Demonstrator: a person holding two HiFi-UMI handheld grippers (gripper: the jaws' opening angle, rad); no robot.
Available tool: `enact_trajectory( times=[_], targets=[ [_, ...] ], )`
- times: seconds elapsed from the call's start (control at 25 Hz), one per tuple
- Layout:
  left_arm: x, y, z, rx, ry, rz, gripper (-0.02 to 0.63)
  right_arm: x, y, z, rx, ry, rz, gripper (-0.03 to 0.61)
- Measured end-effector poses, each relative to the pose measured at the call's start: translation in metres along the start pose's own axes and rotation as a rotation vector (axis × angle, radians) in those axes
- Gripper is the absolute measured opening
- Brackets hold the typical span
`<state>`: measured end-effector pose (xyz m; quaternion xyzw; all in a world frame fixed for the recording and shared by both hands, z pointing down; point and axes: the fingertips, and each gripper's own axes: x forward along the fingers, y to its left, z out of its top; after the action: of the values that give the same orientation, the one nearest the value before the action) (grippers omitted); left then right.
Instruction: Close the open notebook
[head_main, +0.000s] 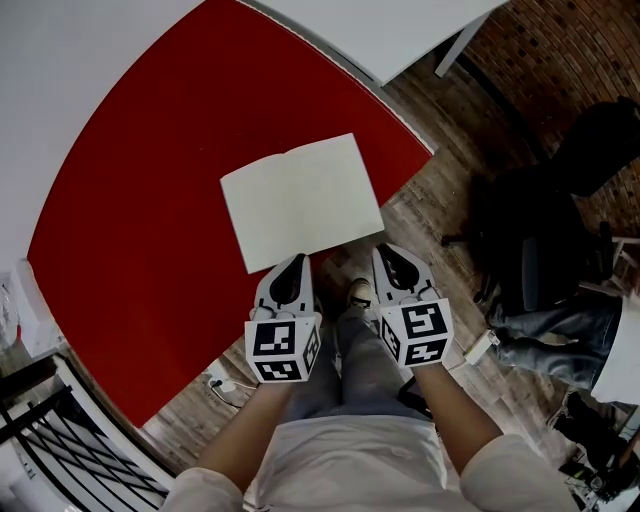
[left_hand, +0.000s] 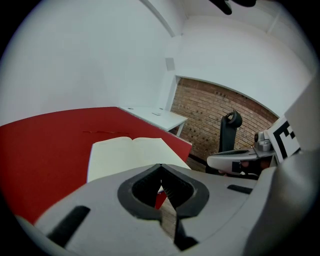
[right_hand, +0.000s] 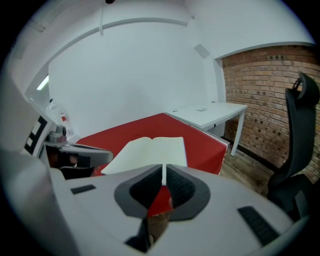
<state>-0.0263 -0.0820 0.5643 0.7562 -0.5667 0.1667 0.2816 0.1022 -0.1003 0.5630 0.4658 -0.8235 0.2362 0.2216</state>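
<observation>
Notebook, spine 12-to-6, lies at 12 o'clock of the nearer left gripper, 11 o'clock of right gripper; both closed, empty.

L gripper facing open notebook; jaws shut tip to tip, nothing btwn.
Notebook lies flat, blank pages up, on red table near its far-right corner, just beyond the jaw tips. R gripper alongside at right, w/ its marker cube showing. Bkgd: white desk, brick wall, black chair.
</observation>
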Motion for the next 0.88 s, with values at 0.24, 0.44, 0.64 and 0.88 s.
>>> enact_trajectory(
  times=[0.24,0.44,0.64,0.88],
  targets=[
    [0.012,-0.001,-0.010,-0.006,0.013,0.004,0.006,0.016,-0.013,-0.017,0.065,0.034,0.011,0.069],
    [0.017,0.002,-0.012,-0.018,0.015,0.007,0.006,0.034,-0.025,-0.034,0.142,0.086,0.025,0.122],
    [0.018,0.007,-0.017,-0.018,0.017,0.014,0.006,0.047,-0.034,-0.048,0.208,0.123,0.049,0.190],
    [0.019,0.010,-0.021,-0.025,0.022,0.023,0.006,0.064,-0.043,-0.055,0.297,0.152,0.091,0.209]
  ],
)
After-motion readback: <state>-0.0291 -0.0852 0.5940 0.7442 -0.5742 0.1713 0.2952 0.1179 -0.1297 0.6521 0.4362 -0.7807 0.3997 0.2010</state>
